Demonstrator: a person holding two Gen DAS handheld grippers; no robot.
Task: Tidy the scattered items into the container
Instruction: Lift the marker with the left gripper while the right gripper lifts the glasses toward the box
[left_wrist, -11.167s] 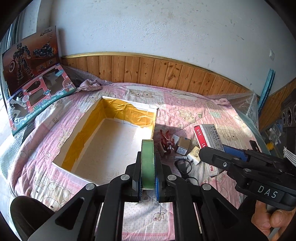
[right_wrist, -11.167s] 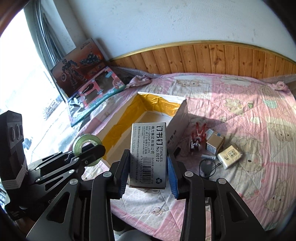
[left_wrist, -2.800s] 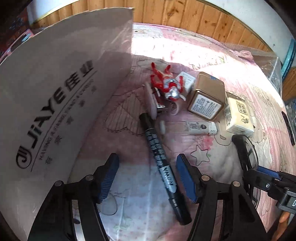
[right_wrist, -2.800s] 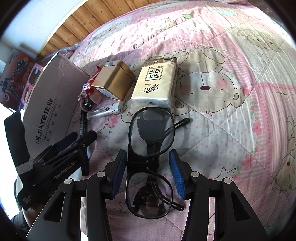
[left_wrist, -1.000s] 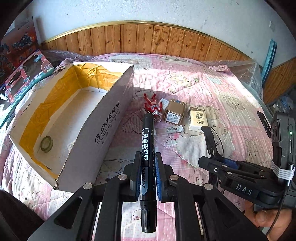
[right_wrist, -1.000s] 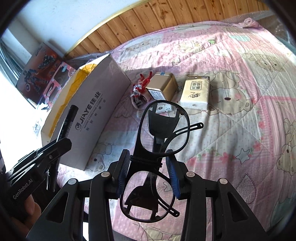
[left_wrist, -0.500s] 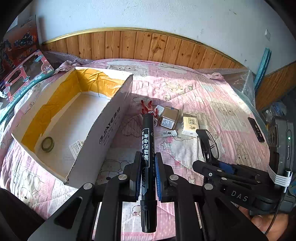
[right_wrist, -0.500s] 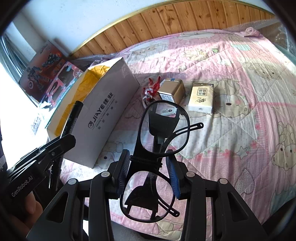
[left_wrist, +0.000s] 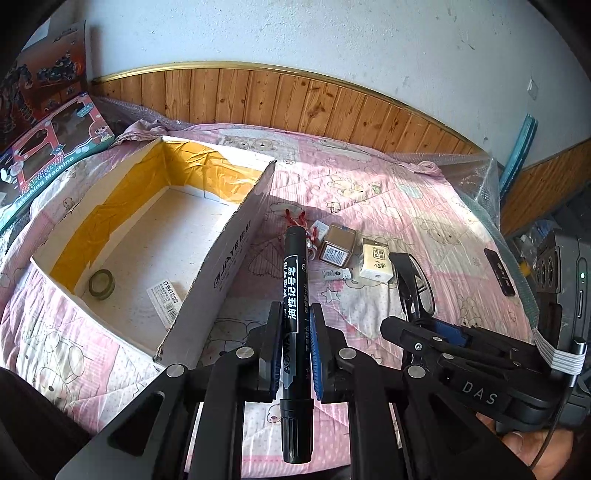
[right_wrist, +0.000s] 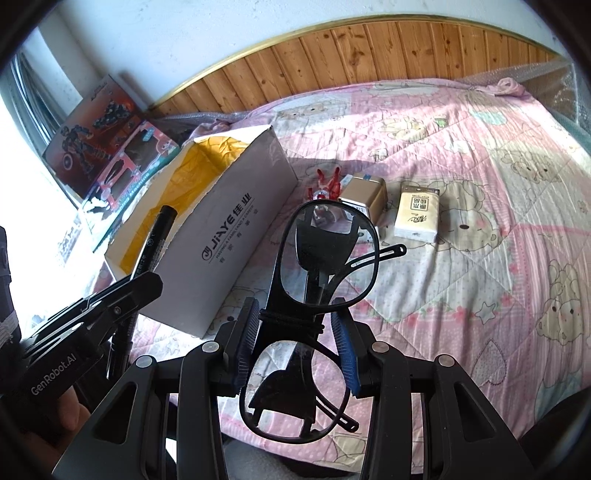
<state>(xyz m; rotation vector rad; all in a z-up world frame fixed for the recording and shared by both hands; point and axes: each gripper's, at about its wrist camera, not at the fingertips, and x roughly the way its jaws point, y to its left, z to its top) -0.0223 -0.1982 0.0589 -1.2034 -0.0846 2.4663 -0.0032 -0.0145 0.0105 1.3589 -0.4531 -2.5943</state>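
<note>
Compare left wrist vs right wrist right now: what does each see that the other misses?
Only the left wrist view shows the box floor: a tape roll and a staples box lying inside.

Only the right wrist view shows the box's printed outer side face on.

Both show the left gripper shut on the marker, the right gripper shut on the glasses, the cardboard box, red toy, gold tin and tissue pack.
</note>
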